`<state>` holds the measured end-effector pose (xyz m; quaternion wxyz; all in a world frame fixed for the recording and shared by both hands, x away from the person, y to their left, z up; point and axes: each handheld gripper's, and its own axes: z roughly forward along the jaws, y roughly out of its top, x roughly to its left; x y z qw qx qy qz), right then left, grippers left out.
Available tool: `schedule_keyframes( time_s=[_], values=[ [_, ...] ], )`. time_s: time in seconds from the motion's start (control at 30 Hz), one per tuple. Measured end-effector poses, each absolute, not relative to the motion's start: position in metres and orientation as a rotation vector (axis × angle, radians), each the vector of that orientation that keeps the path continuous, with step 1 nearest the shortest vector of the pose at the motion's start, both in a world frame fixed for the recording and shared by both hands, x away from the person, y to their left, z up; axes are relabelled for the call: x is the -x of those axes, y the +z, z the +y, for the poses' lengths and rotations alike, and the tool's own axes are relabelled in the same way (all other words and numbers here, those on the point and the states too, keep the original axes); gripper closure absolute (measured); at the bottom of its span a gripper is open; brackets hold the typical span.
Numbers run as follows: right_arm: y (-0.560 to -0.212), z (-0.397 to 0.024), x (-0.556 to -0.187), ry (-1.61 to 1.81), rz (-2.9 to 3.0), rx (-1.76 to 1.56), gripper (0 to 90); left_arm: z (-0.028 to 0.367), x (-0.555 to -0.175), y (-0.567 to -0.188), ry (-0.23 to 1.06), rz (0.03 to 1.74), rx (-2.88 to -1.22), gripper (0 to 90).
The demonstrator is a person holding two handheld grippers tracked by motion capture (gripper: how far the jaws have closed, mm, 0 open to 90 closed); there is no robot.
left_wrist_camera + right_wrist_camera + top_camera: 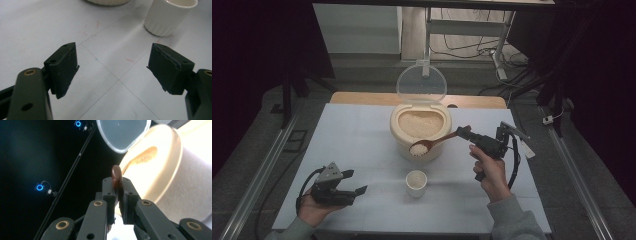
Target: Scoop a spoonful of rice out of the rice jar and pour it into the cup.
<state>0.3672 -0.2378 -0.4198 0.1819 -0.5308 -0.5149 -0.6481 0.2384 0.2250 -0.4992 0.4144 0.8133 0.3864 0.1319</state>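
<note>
A cream rice container (399, 134) with its clear lid (421, 82) tipped up stands mid-table, full of rice. My right gripper (463, 133) is shut on the handle of a brown wooden spoon (439, 140); the spoon's bowl holds rice and hangs in front of the container, above and behind a small white cup (416, 183). In the right gripper view the spoon handle (116, 179) sticks up between the pressed jaws, with the container (160, 175) beside it. My left gripper (351, 183) rests low at the table's front left, open and empty; its view shows the cup (168, 15) ahead.
The white table top (352, 145) extends around the container and cup. Its far wooden edge (362, 98) lies behind the container. Dark curtains flank both sides, and cables and a metal frame (499, 50) stand on the floor beyond.
</note>
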Motion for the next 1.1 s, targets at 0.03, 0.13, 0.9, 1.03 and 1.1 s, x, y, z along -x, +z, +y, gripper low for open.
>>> schedule_keyframes(
  time_s=[0.03,0.13,0.9,1.03,1.1],
  values=[
    [-0.422,-0.238,-0.366,-1.827,-1.454,1.499,83.5,0.225,-0.239,-0.499,0.331,0.972,-2.043,23.2],
    [-0.429,-0.238,-0.362,-1.809,-1.461,1.492,83.5,0.225,-0.239,-0.5,0.331,0.972,-2.046,23.2],
    [-0.443,-0.234,-0.352,-1.678,-1.692,1.507,83.5,0.225,-0.239,-0.5,0.329,0.974,-2.049,23.3],
    [-0.443,-0.232,-0.353,-1.66,-1.725,1.511,83.5,0.225,-0.239,-0.5,0.33,0.974,-2.049,23.3],
    [-0.443,-0.232,-0.353,-1.652,-1.741,1.511,83.5,0.225,-0.239,-0.5,0.329,0.974,-2.049,23.3]
  ],
)
